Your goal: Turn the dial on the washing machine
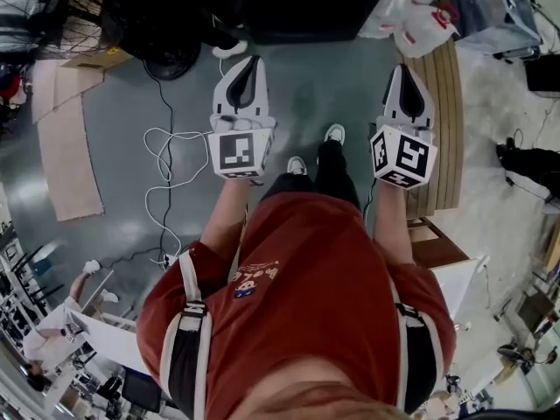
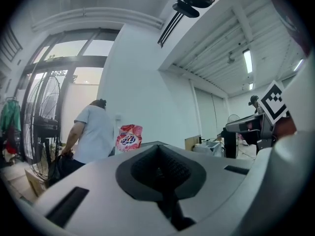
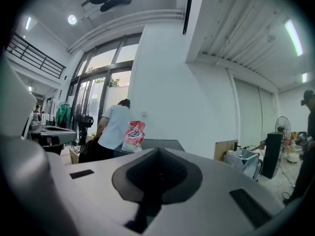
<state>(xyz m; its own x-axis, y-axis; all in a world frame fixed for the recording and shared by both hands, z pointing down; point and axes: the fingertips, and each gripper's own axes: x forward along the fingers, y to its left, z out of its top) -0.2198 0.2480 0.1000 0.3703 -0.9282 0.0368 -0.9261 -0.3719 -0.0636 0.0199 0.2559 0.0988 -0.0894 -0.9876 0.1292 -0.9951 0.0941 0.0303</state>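
**Grey workshop floor, both grippers closed and empty**

Grey concrete floor [image 1: 114, 208] fills the head view, and a tall white wall [image 3: 197, 107] with high windows [image 3: 101, 77] to its left closes the room in the gripper views. At the bottom of the head view stands the person in a red shirt [image 1: 306, 296] who holds the grippers out level, one in each hand. A slatted wooden board [image 1: 446, 103] lies along the floor at the right, and sheets of cardboard [image 1: 66, 147] lie at the left. By the wall, a second person in a light shirt [image 3: 114, 127] bends over something low, back turned, beside a large caged fan [image 2: 42, 127].

The left gripper [image 1: 252, 62] has its jaws pressed together with nothing between them, and its dark pads meet in a point. The right gripper [image 1: 403, 70] is the same, jaws tight together and empty. Each carries its marker cube near the hand (left cube [image 1: 238, 151], right cube [image 1: 404, 157]).

White and red plastic bags [image 1: 420, 20] sit on the floor ahead of the right gripper. A pink printed bag [image 3: 134, 136] stands next to the second person, on something grey and flat. A thin white cable [image 1: 162, 160] loops over the floor left of the left gripper. Two white shoes [image 1: 335, 133] show between the grippers.

No view lets the washing machine or its dial be made out.
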